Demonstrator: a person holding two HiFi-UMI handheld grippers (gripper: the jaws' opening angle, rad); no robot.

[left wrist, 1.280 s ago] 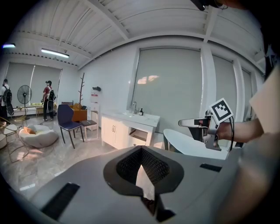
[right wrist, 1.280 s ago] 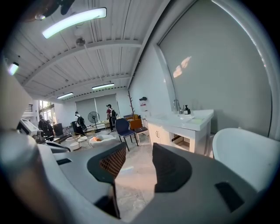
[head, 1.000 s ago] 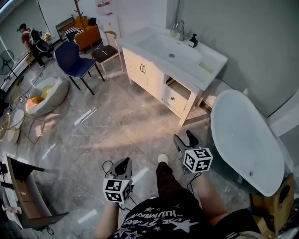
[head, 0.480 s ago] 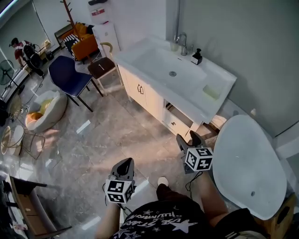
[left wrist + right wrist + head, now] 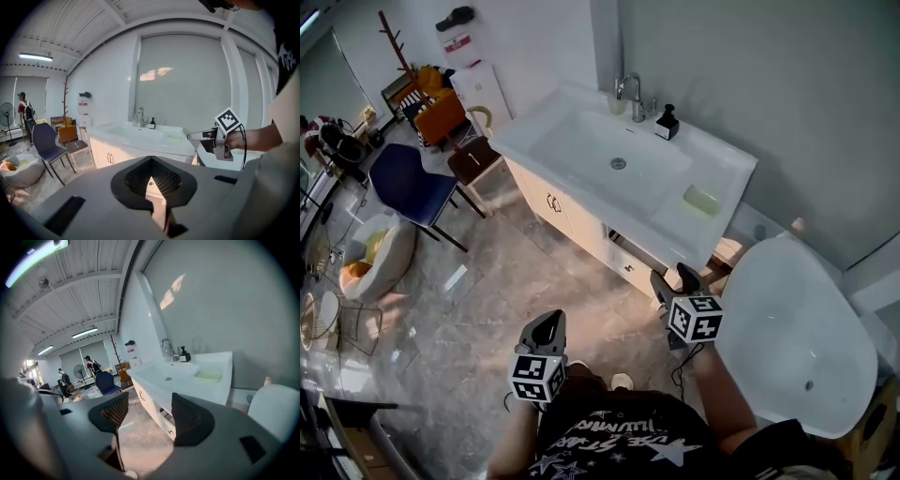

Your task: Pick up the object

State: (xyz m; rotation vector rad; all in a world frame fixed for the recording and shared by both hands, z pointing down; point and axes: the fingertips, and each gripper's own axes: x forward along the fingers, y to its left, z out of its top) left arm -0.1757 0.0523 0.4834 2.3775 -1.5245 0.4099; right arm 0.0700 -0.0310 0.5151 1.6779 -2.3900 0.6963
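A white vanity (image 5: pixel 670 230) with a sink stands ahead of me. On its top lie a pale green soap bar (image 5: pixel 701 200), a black pump bottle (image 5: pixel 667 123) and a small cup (image 5: pixel 614 103) beside the faucet (image 5: pixel 630 89). My left gripper (image 5: pixel 547 323) hangs over the floor short of the cabinet, jaws together and empty (image 5: pixel 151 161). My right gripper (image 5: pixel 673 278) is held near the vanity's right front corner, jaws apart with nothing between them (image 5: pixel 147 404). The soap bar (image 5: pixel 207 376) lies well beyond them. Which object the task means cannot be told.
A white bathtub (image 5: pixel 797 328) sits close on the right. A blue chair (image 5: pixel 408 183), a brown stool (image 5: pixel 473 157) and a beanbag (image 5: pixel 370 253) stand on the left. The vanity's lower drawer (image 5: pixel 630 265) is slightly open. My foot (image 5: pixel 622 381) is on the grey tiled floor.
I have stepped toward the vanity, which now lies closer and more centred. Both grippers keep the same pose in front of me, left shut and right open.
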